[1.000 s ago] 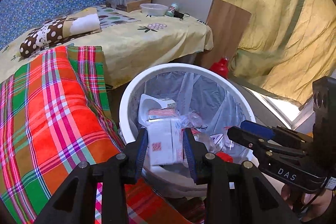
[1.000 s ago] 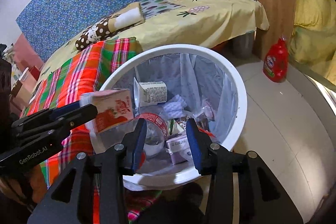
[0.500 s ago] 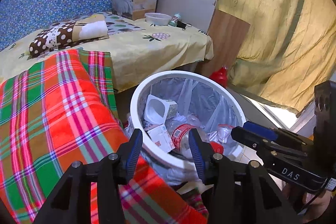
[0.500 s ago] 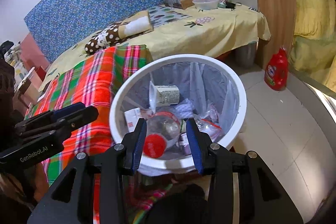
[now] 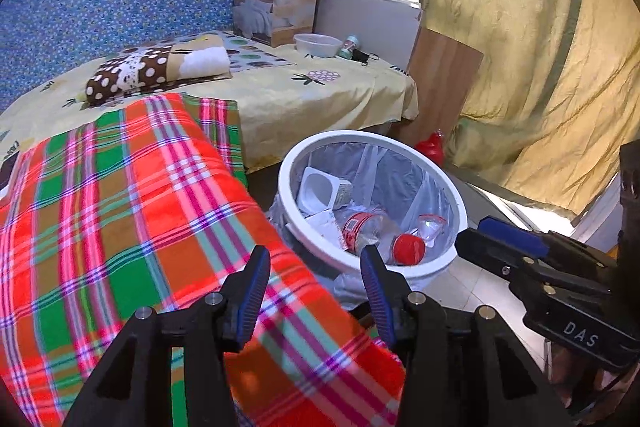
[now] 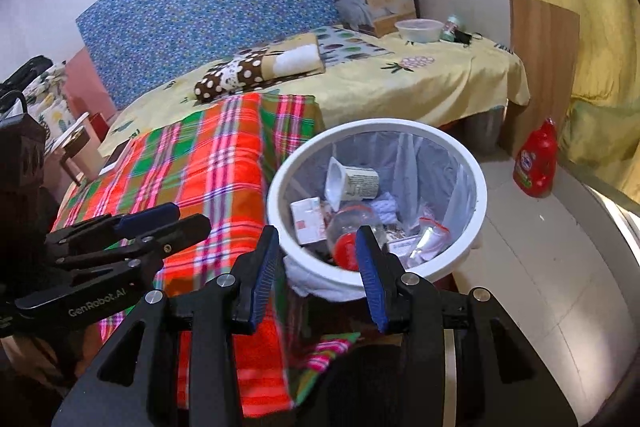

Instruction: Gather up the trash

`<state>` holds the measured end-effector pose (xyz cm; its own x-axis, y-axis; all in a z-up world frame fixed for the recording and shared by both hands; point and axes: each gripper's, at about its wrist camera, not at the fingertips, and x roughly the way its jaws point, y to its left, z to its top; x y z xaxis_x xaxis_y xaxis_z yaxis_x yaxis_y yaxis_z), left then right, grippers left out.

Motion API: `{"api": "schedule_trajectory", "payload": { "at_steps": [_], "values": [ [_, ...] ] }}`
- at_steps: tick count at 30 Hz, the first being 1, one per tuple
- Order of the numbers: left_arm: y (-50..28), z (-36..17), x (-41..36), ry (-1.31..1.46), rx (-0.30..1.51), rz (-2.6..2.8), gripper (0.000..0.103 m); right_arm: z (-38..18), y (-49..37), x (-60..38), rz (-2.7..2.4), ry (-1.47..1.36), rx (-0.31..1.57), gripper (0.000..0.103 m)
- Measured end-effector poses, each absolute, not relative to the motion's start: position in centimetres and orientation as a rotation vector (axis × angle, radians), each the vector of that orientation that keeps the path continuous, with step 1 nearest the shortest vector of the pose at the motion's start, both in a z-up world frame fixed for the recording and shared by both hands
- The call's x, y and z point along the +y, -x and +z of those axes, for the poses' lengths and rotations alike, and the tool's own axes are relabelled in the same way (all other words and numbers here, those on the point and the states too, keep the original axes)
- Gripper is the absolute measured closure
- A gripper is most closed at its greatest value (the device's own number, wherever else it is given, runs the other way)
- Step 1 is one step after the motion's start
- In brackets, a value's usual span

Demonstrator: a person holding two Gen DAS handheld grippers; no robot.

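Both wrist views overlook bin (image 5: 372, 203) — bed (image 6: 420, 83).

red bottle (image 5: 431, 146) half behind bin (image 5: 304, 243)

A home bedroom: a bed (image 6: 420, 83) with a pillow (image 6: 256, 69), a plaid blanket (image 5: 120, 227) and a curtain (image 5: 540, 47).

The left gripper (image 5: 314, 279), jaws just opened and empty, hangs over the plaid blanket (image 5: 120, 219) beside the white bin (image 5: 304, 227).
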<state>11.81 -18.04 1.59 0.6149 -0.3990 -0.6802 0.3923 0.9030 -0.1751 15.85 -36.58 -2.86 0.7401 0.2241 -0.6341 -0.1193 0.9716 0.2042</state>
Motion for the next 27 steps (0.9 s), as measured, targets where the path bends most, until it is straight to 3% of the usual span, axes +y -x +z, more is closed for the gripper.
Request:
{"api": "schedule_trajectory", "payload": {
  "at_steps": [27],
  "values": [
    [-3.7, 2.8, -14.1, 0.036, 0.75, -0.366, 0.056, -1.7, -10.2, -33.9, 0.202, -0.09, 0.642, 0.061]
  ]
}}
